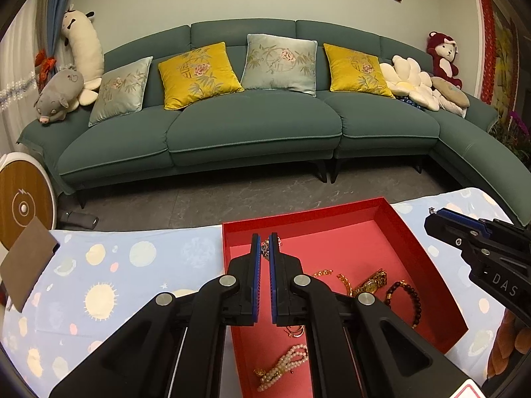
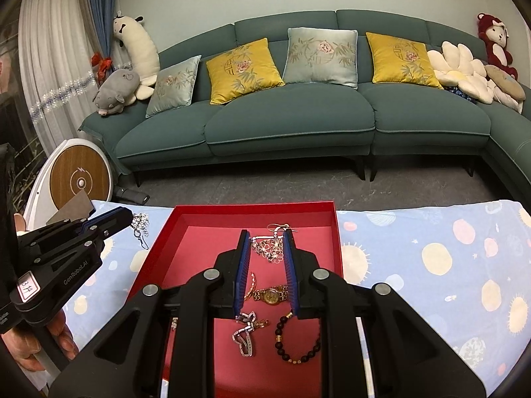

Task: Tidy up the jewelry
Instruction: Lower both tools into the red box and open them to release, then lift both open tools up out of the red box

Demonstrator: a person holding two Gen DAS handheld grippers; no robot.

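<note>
A red box (image 1: pixel 408 229) (image 2: pixel 166 232) sits on the table and holds several pieces of jewelry: a gold watch (image 2: pixel 270 294) (image 1: pixel 371 283), a dark bead bracelet (image 2: pixel 298 341) (image 1: pixel 410 298), a silver chain (image 2: pixel 244 333), a pearl strand (image 1: pixel 285 363) and a silver floral piece (image 2: pixel 270 247). My left gripper (image 1: pixel 264 237) is nearly shut over the box, with jewelry showing just beyond its tips. In the right wrist view the left gripper (image 2: pixel 127 214) has a silver chain (image 2: pixel 141 229) hanging at its tip. My right gripper (image 2: pixel 267 232) is open above the box.
The table has a light blue cloth with sun and planet prints (image 2: pixel 431 258). A brown card (image 1: pixel 28 262) lies at the table's left. Behind stands a teal sofa (image 1: pixel 252 126) with cushions and plush toys. A round white and wood device (image 2: pixel 79 179) stands on the floor at left.
</note>
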